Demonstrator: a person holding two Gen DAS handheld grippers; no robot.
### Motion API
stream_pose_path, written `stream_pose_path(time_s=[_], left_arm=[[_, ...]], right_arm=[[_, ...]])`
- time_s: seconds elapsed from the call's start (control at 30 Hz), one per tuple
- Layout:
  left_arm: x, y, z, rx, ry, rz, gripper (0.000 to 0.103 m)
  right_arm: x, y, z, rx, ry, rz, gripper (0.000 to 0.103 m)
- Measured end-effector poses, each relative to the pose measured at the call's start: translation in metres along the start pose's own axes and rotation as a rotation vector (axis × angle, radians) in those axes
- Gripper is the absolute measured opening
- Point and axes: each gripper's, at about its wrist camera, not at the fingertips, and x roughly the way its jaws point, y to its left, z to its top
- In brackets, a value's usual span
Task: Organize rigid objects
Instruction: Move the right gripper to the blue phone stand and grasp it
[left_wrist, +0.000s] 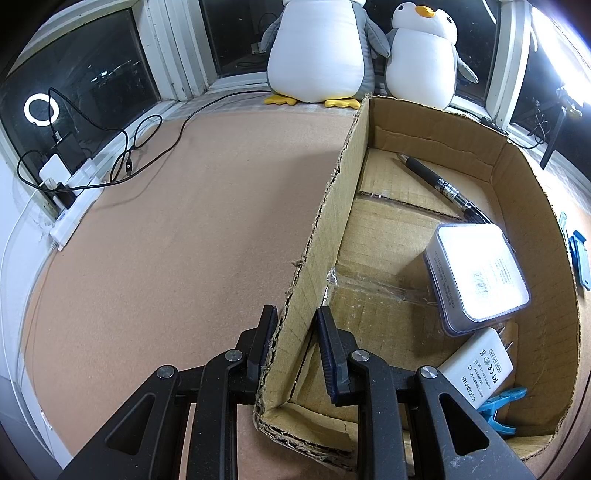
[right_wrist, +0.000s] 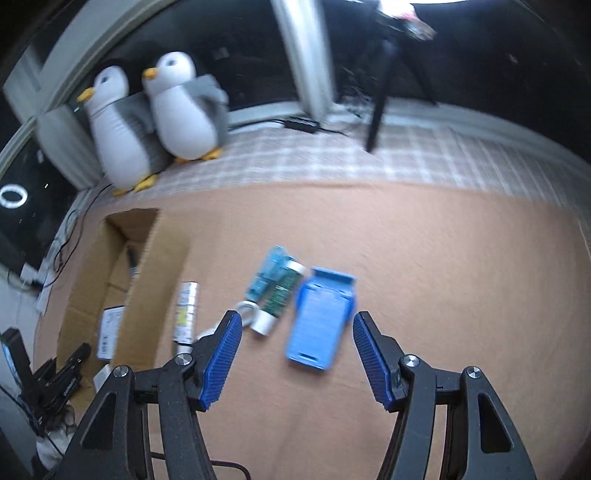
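Dark window panes with white frames run behind a table (left_wrist: 166, 229) covered in a pinkish-brown mat, and two plush penguins (left_wrist: 321, 55) sit at its far edge beside the glass. Black cables and a white power strip (left_wrist: 74, 206) lie along the far left sill.

On the table stands an open cardboard box (left_wrist: 332, 206). The left tongs (left_wrist: 295, 332) are clamped narrow on the box's left wall near its near corner, one pad outside and one inside. Inside the box lie a black pen (left_wrist: 439, 184) toward the far end, a white plastic case (left_wrist: 476, 273) in the middle, a white power adapter (left_wrist: 476, 369) nearer, and a blue clip (left_wrist: 498, 406) at the near right corner.

The right tongs (right_wrist: 297, 354) hang about half open above the mat with nothing between the pads. Just beyond them lies a blue plastic stand (right_wrist: 319, 321). To its left lie a green-labelled white tube (right_wrist: 280, 299), a teal item (right_wrist: 266, 273), a white ring-shaped piece (right_wrist: 247, 308), and a pale stick-shaped tube (right_wrist: 186, 314) just beside the box's right wall. This view is blurred, so finer detail cannot be told.
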Motion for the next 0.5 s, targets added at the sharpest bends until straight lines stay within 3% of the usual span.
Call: stream_pose_path(time_s=[0.23,0.5], left_arm=[[0.001,0.0,0.0,-0.001,-0.002,-0.003,0.024],[0.001,0.0,0.0,-0.002,-0.002,-0.005,0.024]], right_arm=[[0.021,-0.03,-0.005,0.11,0.064,-0.003,0.059],[0.042,-0.014,-0.006,0.073,0.103,-0.044,0.059]])
